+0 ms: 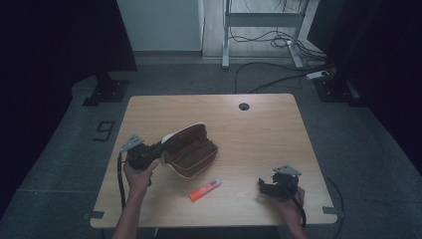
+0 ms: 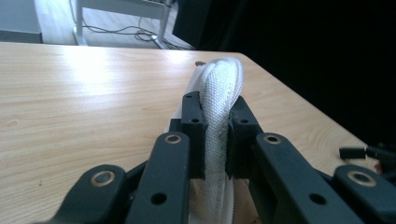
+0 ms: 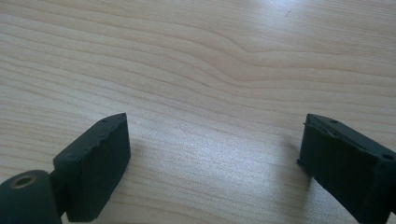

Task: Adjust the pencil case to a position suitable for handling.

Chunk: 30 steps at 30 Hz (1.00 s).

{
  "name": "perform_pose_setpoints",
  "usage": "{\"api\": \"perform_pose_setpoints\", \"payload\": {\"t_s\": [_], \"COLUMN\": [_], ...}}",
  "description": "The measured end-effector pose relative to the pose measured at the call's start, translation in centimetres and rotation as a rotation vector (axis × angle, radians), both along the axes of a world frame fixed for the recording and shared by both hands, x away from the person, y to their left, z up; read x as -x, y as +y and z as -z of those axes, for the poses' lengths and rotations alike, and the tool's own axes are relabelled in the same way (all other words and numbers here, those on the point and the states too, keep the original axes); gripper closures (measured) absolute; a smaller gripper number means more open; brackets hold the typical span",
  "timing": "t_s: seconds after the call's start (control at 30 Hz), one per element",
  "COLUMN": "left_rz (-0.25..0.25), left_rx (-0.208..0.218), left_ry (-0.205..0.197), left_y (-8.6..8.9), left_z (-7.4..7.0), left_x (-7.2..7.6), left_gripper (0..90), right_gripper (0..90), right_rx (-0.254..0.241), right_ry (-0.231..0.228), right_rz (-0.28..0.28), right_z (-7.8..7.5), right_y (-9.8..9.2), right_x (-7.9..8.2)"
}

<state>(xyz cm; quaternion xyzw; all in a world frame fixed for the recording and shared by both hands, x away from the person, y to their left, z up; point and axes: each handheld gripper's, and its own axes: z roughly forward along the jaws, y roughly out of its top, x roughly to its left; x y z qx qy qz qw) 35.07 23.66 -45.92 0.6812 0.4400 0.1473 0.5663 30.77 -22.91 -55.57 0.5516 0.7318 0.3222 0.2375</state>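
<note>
On counter, left-centre: brown pouch with white fabric edge, mouth unzipped | left hand-held gripper clamped on that white edge | right hand-held gripper near front right corner, jaws wide apart, nothing between, over bare wood | orange-pink marker lying just in front of pouch, apart from both grippers

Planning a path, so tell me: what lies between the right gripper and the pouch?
In the high view, an orange marker lies between the right gripper and the pouch.
</note>
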Motion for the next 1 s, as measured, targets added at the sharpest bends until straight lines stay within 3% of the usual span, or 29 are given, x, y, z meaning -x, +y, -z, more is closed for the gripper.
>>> {"api": "perform_pose_setpoints", "payload": {"t_s": [0.3,0.37,0.53,0.63,1.0], "left_rz": [0.016,0.017,-0.002,-0.022,-0.048], "left_rx": [-0.031,-0.066,-0.088,-0.146,-0.163], "left_ry": [0.003,0.011,0.038,0.062,0.111], "left_y": [1.5,2.0,2.5,2.4,2.6], "left_z": [1.5,2.1,2.9,3.3,4.1], "left_x": [-0.2,-0.2,-0.2,-0.2,-0.2], "left_gripper": [76.3,74.4,72.2,71.1,68.4], "right_gripper": [8.3,8.3,8.3,8.3,8.3], "right_rx": [0.0,0.001,0.0,0.001,0.001], "right_ry": [0.0,0.001,0.0,0.001,0.001], "right_rz": [0.0,0.0,0.0,0.0,0.001], "right_z": [0.0,0.0,0.0,0.0,0.0], "right_y": [0.0,0.0,0.0,0.0,0.0], "right_x": [0.0,0.0,0.0,0.0,0.0]}}
